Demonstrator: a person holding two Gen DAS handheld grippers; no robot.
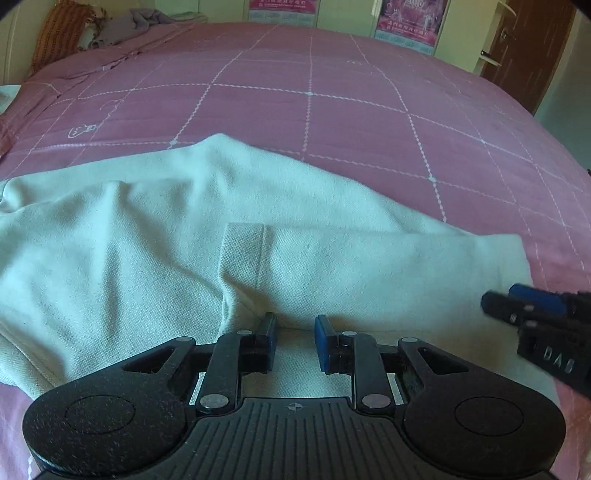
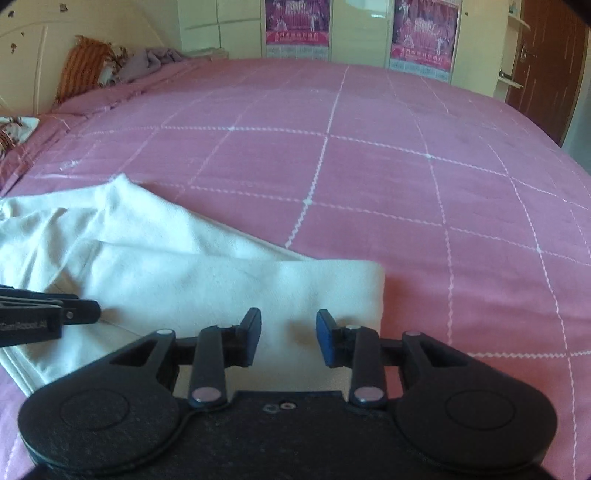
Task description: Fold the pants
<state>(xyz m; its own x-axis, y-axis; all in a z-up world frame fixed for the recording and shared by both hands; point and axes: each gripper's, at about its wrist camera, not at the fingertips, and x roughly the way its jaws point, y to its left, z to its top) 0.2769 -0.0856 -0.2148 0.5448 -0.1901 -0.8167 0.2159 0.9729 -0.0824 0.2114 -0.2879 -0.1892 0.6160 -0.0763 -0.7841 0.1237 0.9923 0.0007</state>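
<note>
White pants point(image 1: 155, 229) lie across the near part of a pink bed point(image 1: 310, 92), partly folded, with a hemmed leg end point(image 1: 247, 254) lying on top. My left gripper point(image 1: 295, 325) is open and empty just above the near edge of the pants. My right gripper point(image 2: 289, 328) is open and empty over the pants' right end point(image 2: 332, 284); it also shows at the right in the left wrist view point(image 1: 517, 302). The left gripper shows at the left of the right wrist view point(image 2: 74, 312).
The pink bedspread point(image 2: 369, 166) with a white grid stretches far beyond the pants. An orange pillow point(image 2: 85, 66) and grey clothes point(image 2: 147, 61) lie at the far left corner. Wardrobes with posters point(image 2: 295, 26) and a brown door point(image 2: 546, 66) stand behind the bed.
</note>
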